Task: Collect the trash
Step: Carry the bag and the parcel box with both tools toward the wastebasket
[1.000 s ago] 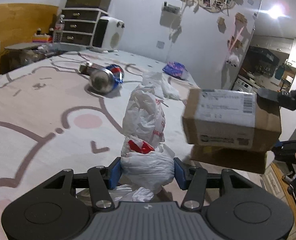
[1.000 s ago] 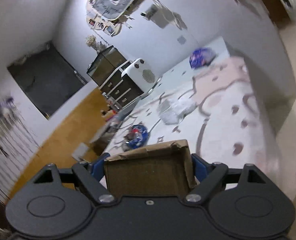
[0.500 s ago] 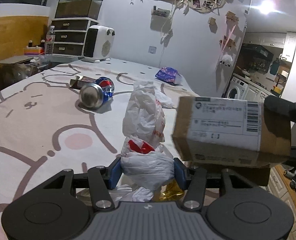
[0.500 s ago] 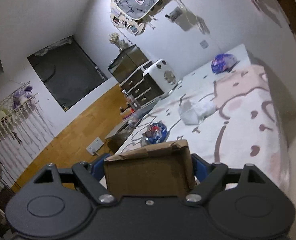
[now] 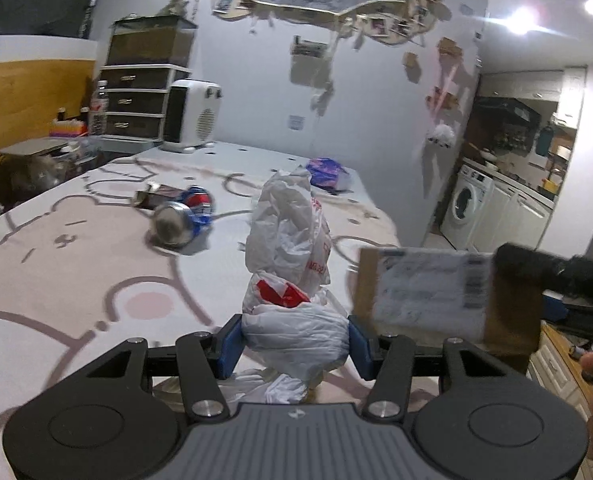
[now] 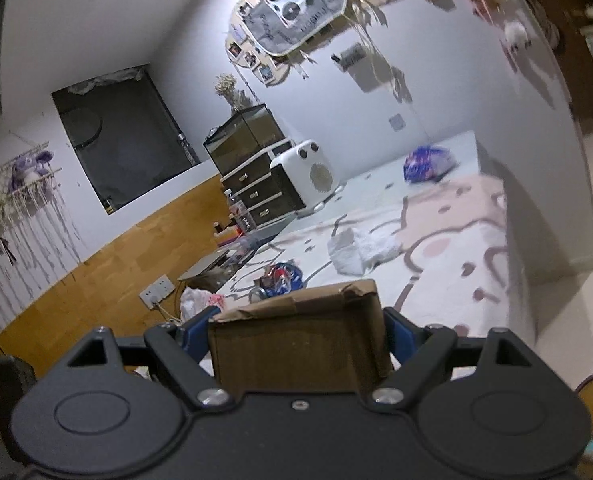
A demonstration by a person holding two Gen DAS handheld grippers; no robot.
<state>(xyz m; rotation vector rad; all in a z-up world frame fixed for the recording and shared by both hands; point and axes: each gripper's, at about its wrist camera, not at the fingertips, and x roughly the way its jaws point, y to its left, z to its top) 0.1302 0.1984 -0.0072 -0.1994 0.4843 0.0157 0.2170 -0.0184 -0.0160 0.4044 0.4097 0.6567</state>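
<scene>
In the left wrist view, a crushed can (image 5: 182,222) lies on the pink-patterned bedspread (image 5: 68,276) in the left-centre of the frame, with a small brown wrapper (image 5: 152,197) touching it at its far side. At centre, the left gripper (image 5: 295,345) is clamped on a white plastic bag (image 5: 292,280), its blue pads pressing the bag's bulging lower part while the crumpled top rises toward mid-frame. A purple packet (image 5: 326,172) sits beyond it near the bed's far edge. At right, a cardboard box (image 5: 444,296) with a shipping label hangs blurred in the air, pinched by the right gripper's black fingers (image 5: 544,270). In the right wrist view, the right gripper (image 6: 296,338) grips that box at bottom centre, with crumpled white paper (image 6: 360,248) on the bed above it.
</scene>
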